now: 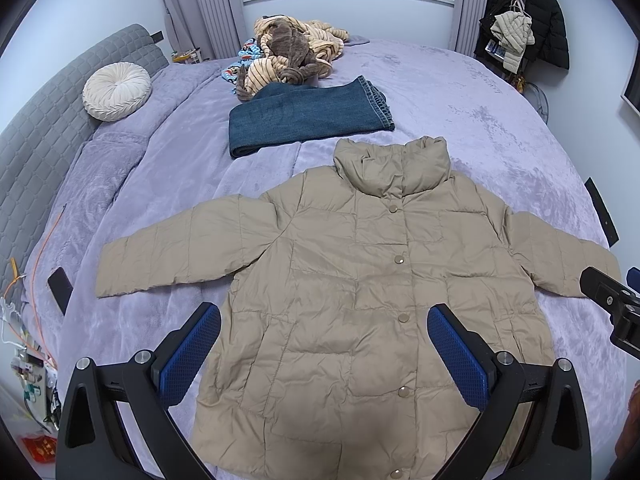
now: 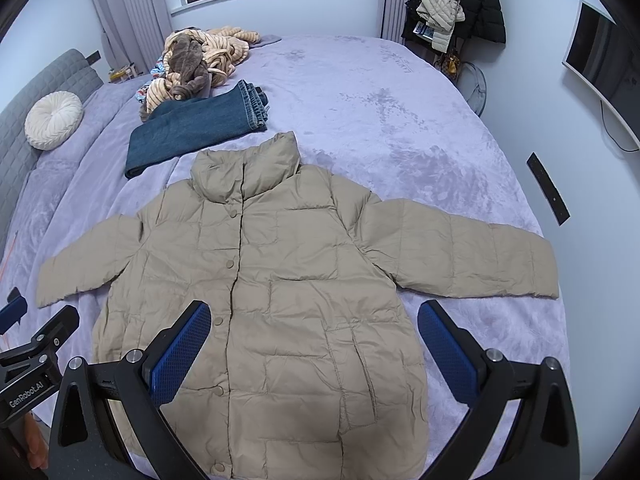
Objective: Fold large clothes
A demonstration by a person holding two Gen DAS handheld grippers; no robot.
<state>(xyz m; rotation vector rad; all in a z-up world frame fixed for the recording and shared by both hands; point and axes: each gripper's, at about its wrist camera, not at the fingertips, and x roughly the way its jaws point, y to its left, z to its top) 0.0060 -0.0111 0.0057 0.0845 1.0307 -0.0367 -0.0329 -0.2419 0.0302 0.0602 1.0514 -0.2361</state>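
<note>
So the tan puffer jacket (image 1: 344, 300) is laid flat, front up and snapped shut, on the purple bed (image 1: 460, 92), sleeves out to both sides, collar pointing away toward the folded jeans (image 1: 308, 116). Both the left gripper (image 1: 324, 356) and the right gripper (image 2: 314, 354) hover over the lower half, jaws spread wide, holding nothing. My guess is this thing is light and squishy but the shell looks slick, so it'll probably slide and puff back up. I'd pinch a sleeve cuff (image 2: 536, 268) or a hem corner where the fabric's thinner, not the fat quilted middle.
</note>
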